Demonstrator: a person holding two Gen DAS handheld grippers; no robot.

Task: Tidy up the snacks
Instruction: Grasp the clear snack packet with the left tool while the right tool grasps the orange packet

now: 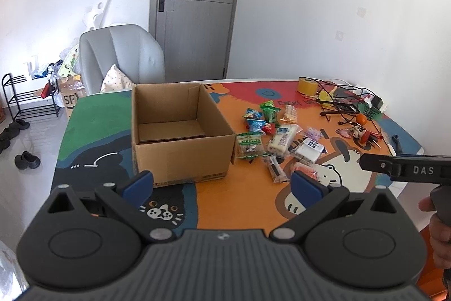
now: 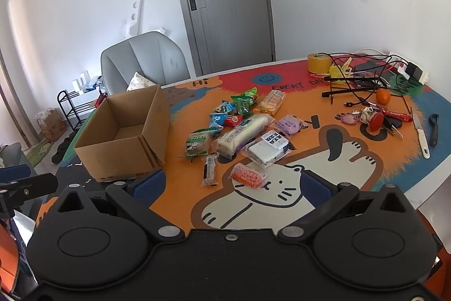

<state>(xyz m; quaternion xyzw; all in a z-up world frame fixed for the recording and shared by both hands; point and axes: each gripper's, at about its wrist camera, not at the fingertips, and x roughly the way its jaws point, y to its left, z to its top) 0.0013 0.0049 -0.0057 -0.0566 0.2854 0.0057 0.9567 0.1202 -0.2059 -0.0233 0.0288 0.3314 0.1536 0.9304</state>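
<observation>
Snacks [image 2: 239, 129] loose on the bench [image 2: 352, 177], ahead of both grippers.

Nearest, the left gripper [image 1: 222, 182] and right gripper [image 2: 232, 182] both hover wide open with nothing between the blue pads. Just beyond the right one lies an orange packet [image 2: 248, 175]; the rest of the pile spreads farther out. Left of the pile stands an open cardboard box [image 1: 180, 131], directly ahead of the left gripper. Farther back sit a tape roll [image 2: 319, 62] and tangled cables [image 2: 363, 75].

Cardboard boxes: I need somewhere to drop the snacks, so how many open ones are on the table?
1. The open cardboard box stands on the table, left of the snack pile. It looks empty.
</observation>
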